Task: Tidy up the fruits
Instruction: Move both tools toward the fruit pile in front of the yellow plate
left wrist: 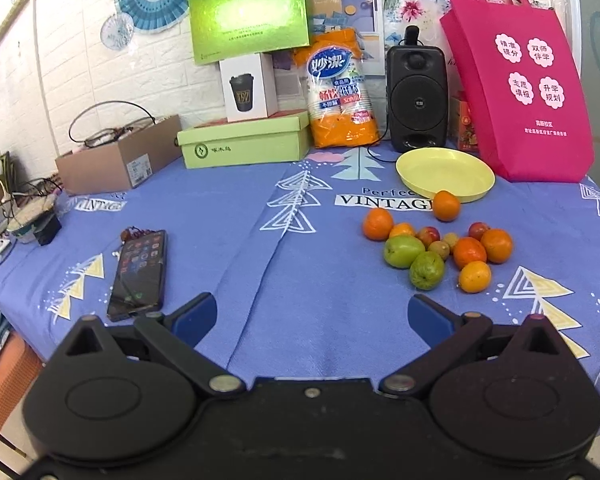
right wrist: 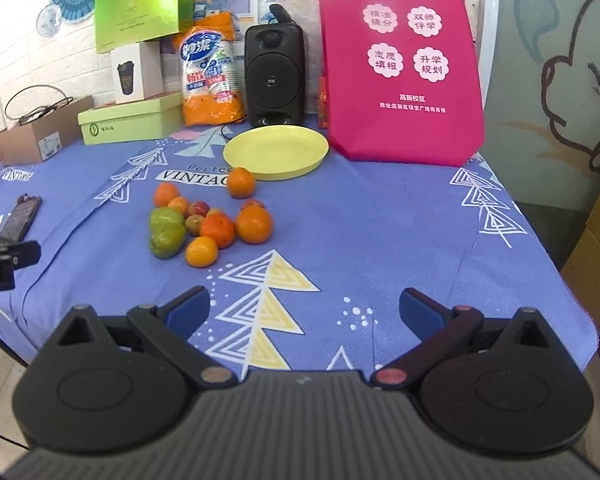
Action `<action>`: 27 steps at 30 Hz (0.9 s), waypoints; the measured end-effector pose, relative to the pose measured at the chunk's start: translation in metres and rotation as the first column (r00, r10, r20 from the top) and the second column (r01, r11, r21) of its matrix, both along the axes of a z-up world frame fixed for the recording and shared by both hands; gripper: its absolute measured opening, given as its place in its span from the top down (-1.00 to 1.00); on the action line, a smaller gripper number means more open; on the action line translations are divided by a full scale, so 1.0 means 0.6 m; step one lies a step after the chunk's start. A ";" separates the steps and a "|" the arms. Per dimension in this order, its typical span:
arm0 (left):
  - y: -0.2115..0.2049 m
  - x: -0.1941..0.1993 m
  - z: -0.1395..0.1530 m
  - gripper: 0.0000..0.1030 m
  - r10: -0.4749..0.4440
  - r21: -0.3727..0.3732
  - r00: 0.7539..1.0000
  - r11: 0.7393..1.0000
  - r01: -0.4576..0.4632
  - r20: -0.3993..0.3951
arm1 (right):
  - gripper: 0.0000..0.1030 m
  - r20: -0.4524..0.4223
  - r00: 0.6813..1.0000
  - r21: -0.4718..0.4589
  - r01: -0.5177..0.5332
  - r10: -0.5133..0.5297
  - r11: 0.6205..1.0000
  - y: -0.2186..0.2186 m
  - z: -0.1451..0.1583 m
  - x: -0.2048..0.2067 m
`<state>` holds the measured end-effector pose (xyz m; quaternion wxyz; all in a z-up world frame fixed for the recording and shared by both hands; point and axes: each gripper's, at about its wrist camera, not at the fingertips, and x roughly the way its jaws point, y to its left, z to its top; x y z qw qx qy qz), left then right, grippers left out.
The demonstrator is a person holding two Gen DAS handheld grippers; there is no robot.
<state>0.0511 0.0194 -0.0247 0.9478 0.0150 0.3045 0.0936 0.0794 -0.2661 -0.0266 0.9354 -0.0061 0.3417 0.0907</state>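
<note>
The fruit (right wrist: 208,224) lay in a loose heap on the blue tablecloth (right wrist: 340,240), ahead and to the left of the right claw (right wrist: 305,312) and ahead and to the right of the left claw (left wrist: 313,316). The heap held several oranges, two green fruits touching each other on its near side, and a few small reddish ones tucked between them. One orange (right wrist: 241,182) sat apart from the rest, farther from the claws and just at the rim of the yellow plate (right wrist: 276,152), which was empty and stood beyond the heap. Both claws hovered over bare cloth with their jaws spread wide and nothing between them.

Behind the plate stood a black speaker (right wrist: 274,70) and a pink bag (right wrist: 400,68); a phone (left wrist: 138,272) lay just ahead and to the left of the left claw.

Nothing appeared sorted yet. The likely trouble was the tight packing: round fruit touching on all sides could roll when one piece was pinched, and a finger pushed into the heap might scatter the small ones toward the table edge. The lone orange at the rim might roll off if nudged. A hard squeeze could bruise the softer reddish fruit.
</note>
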 end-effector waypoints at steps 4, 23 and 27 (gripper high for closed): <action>0.005 0.005 -0.003 -1.00 0.017 -0.017 1.000 1.000 -0.017 0.008 | -1.00 0.044 0.999 -0.061 0.017 -0.014 0.998 0.003 -0.002 0.001; 0.011 0.055 -0.041 -1.00 -0.138 -0.085 0.990 0.987 0.138 -0.003 | -1.00 -0.070 0.996 0.020 -0.053 0.054 0.998 0.001 -0.036 0.072; 0.020 0.077 -0.052 -1.00 -0.138 -0.100 0.990 0.985 0.141 0.029 | -1.00 -0.049 0.996 0.003 -0.079 0.079 0.997 0.009 -0.037 0.085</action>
